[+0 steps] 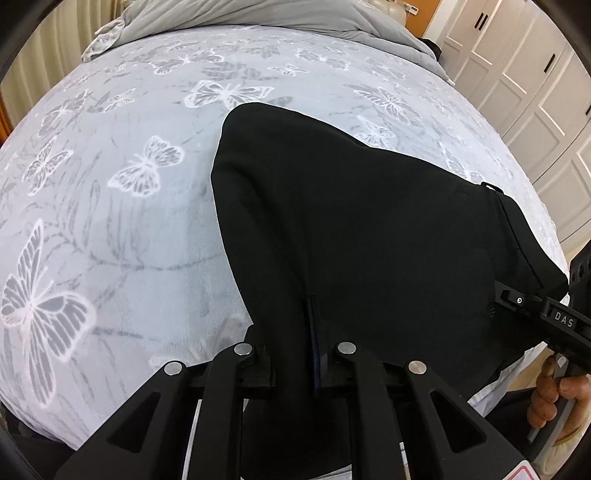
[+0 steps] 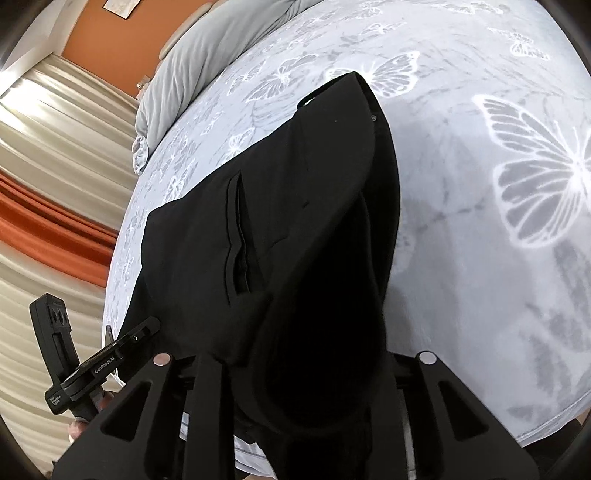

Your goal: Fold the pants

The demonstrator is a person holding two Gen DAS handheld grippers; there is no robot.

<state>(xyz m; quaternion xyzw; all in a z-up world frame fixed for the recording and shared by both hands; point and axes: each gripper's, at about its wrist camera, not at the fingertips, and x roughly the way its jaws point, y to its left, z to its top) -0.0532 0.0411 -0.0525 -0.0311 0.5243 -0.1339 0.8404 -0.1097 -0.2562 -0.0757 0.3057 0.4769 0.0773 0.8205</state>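
The black pants (image 1: 351, 236) are lying on the bed (image 1: 110, 229), draped over its near edge, with their long axis running from that edge toward the far middle of the mattress; the far end is tapering to a rounded corner, and a slit pocket (image 2: 238, 236) is showing on the upper face. The left tongs (image 1: 299, 354) are pinching a fold of the cloth at the near edge. The right tongs (image 2: 295, 362) are buried under bunched black cloth, so I cannot tell how they are standing. A grey butterfly-print blanket (image 2: 498, 184) is covering the bed, with a plain grey duvet (image 1: 258, 14) heaped at the far end. White cupboard doors (image 1: 535, 96) are standing to the right, pale curtains (image 2: 55, 155) to the left. Bare blanket is lying left and right of the pants.
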